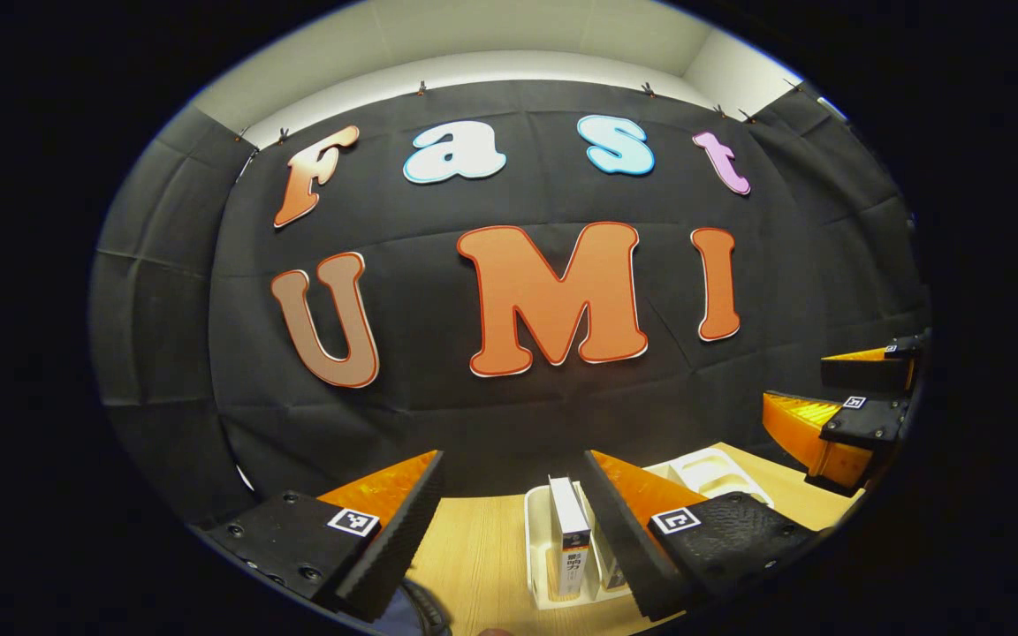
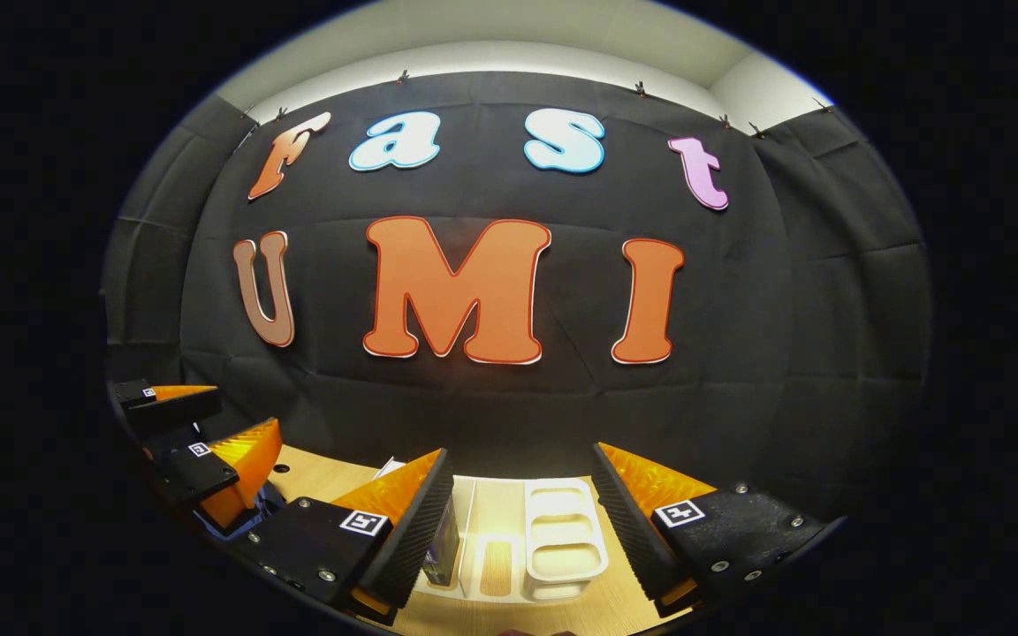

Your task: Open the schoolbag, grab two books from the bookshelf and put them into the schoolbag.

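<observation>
Both hand-held grippers, left (image 1: 513,530) and right (image 2: 522,530), wide, empty, above tabletop (image 1: 482,548). Book (image 1: 569,534) upright in white bookshelf (image 2: 562,539). Risk: wide fingers strike rack divider, tipping book; schoolbag corner (image 1: 403,614) barely seen, opening state unknown.

Two tongs in all — the left tongs (image 1: 513,530) with two fingers spread wide apart, the right tongs (image 2: 522,530) likewise with two fingers parted.

One white bookshelf (image 1: 534,530) stands on one wooden table (image 1: 474,548). In the left gripper view one upright book (image 1: 569,530) shows clearly in it; a second seems to stand just behind the finger, though that cannot be told for sure.

In the right gripper view the bookshelf (image 2: 562,539) shows several empty slots — three can be counted — and one dark book (image 2: 443,552) at its left end.
</observation>
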